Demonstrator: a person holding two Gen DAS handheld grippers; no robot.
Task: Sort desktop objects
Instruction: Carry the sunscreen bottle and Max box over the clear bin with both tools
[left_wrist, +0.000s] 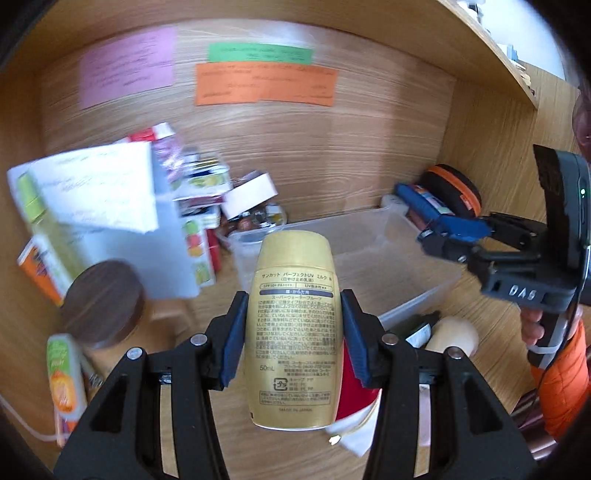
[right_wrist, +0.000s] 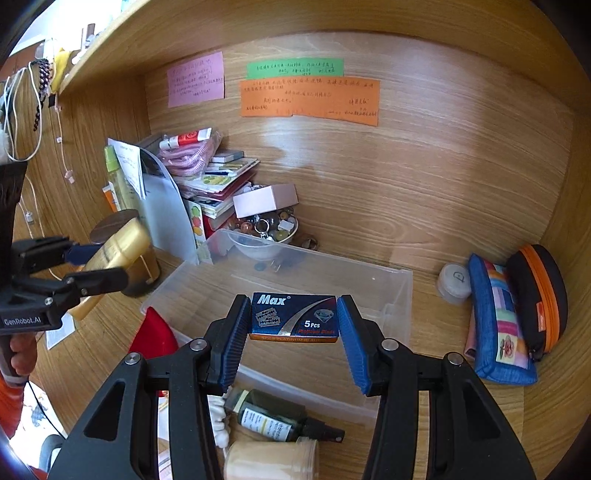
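Note:
My left gripper (left_wrist: 293, 332) is shut on a gold sunscreen bottle (left_wrist: 293, 332) and holds it upright above the desk, in front of a clear plastic bin (left_wrist: 369, 254). In the right wrist view the left gripper (right_wrist: 96, 264) and the gold bottle (right_wrist: 118, 251) show at the left. My right gripper (right_wrist: 293, 332) is shut on a blue Max razor blade box (right_wrist: 293, 317) above the clear bin (right_wrist: 369, 291). In the left wrist view the right gripper (left_wrist: 448, 240) shows at the right with the blue box (left_wrist: 458, 227).
Books and papers (right_wrist: 207, 177) are piled at the back left, with a pink box (right_wrist: 266, 199) over a bowl of trinkets (right_wrist: 269, 229). A blue pouch (right_wrist: 498, 317) and an orange-trimmed case (right_wrist: 539, 295) lie right. A dark spray bottle (right_wrist: 280, 417) and a red object (right_wrist: 155, 336) lie near.

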